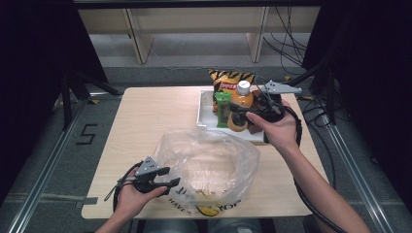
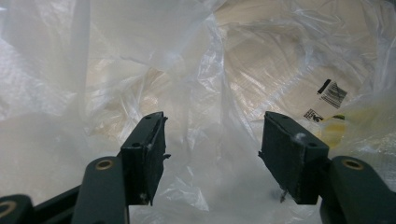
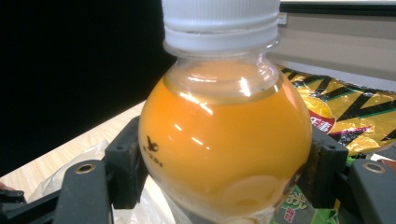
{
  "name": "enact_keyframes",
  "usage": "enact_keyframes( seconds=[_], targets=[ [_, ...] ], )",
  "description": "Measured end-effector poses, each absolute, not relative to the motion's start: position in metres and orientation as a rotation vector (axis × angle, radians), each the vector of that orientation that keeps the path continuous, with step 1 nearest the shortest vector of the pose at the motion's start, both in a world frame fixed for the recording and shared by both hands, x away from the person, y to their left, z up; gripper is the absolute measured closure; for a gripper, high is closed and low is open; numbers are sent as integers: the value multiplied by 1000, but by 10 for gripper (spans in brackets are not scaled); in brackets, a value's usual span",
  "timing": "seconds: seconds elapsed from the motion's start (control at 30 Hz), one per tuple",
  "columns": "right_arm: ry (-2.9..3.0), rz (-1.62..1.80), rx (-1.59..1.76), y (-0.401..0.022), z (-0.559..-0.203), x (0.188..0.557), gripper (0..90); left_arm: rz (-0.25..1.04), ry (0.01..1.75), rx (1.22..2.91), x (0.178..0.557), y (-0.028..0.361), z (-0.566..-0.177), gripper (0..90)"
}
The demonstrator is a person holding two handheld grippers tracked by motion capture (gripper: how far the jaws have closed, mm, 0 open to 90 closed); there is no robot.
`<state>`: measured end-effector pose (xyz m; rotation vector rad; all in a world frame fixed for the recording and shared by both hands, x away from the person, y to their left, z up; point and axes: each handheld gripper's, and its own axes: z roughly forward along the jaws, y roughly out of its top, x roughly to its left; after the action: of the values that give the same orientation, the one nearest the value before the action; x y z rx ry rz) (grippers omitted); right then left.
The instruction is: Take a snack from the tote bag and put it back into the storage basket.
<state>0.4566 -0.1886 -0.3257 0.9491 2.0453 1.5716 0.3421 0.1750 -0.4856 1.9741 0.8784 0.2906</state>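
Right gripper [image 1: 243, 115] clamped on orange drink bottle [image 1: 240, 104], pads pressing both sides of its round belly; in right gripper view, bottle [image 3: 224, 140] sits between the black jaws, white cap up top, liquid up to the neck. Bottle held upright over front edge of white tray [image 1: 204, 109] at far right of table [image 1: 145, 126], w/ right hand [image 1: 274, 128] wrapped round gripper body. Behind bottle: yellow-black chip bag [image 1: 226, 80] [image 3: 355, 116] standing in tray; just left of bottle, green packet [image 1: 222, 109] upright, also in tray.

Left gripper [image 1: 167, 178] near front left of table, jaws spread wide, at rim of clear plastic bag [image 1: 209, 165]. In left gripper view, thin film of bag [image 2: 210, 93] between and beyond the two pads; can't tell if pads touch it. Bag mouth open, facing up, w/ printed label & yellow mark on side nearest the person. Left hand [image 1: 128, 196] grips gripper from below. Bottle and bag well apart.
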Motion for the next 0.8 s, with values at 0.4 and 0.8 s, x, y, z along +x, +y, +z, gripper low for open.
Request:
enact_keyframes(
  seconds=[0.4,0.8],
  targets=[
    [2010,1540,975,-190,-329,464,313,301,883,1979,342,176,-484,395],
    [2011,1507,1039,-187,-340,473,313,296,864,1960,343,174,-484,394]
  ],
)
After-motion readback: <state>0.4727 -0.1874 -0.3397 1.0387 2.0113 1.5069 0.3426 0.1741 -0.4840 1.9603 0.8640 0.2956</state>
